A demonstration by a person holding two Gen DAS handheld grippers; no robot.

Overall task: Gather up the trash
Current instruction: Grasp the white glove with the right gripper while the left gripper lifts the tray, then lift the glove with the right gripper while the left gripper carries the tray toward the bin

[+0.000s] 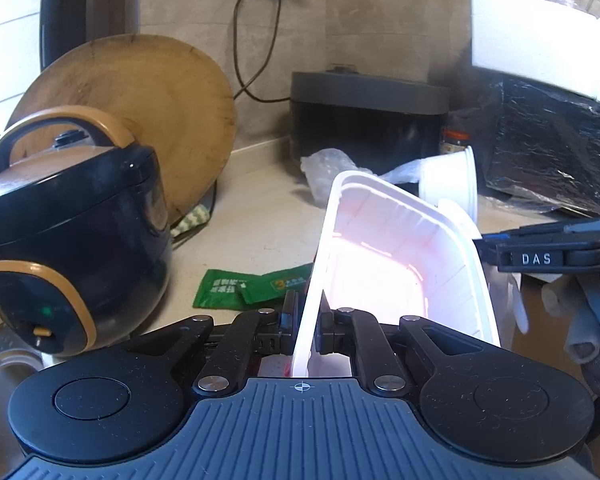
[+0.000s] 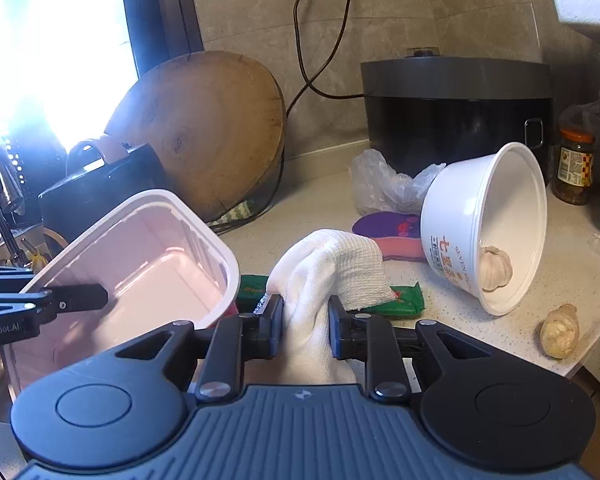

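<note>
My left gripper [image 1: 309, 312] is shut on the near rim of a white plastic tray [image 1: 380, 248], which hangs tilted above the counter. From the right wrist the same tray [image 2: 148, 248] is at the left, with one left finger [image 2: 80, 298] inside it. My right gripper [image 2: 305, 312] is shut on a crumpled white cloth or paper towel [image 2: 332, 264] that bulges up between its fingers. Behind it on the counter are green wrappers [image 2: 404, 300], a white paper bowl [image 2: 488, 224] on its side with a garlic bulb [image 2: 496, 266] inside, and a clear plastic bag [image 2: 380, 184].
A dark rice cooker [image 1: 68, 232] stands at the left with a round wooden board [image 1: 148, 112] leaning behind it. A black cooker [image 2: 456, 108] sits by the back wall. A jar [image 2: 574, 168] and a piece of ginger [image 2: 560, 332] are at the right, near the counter edge.
</note>
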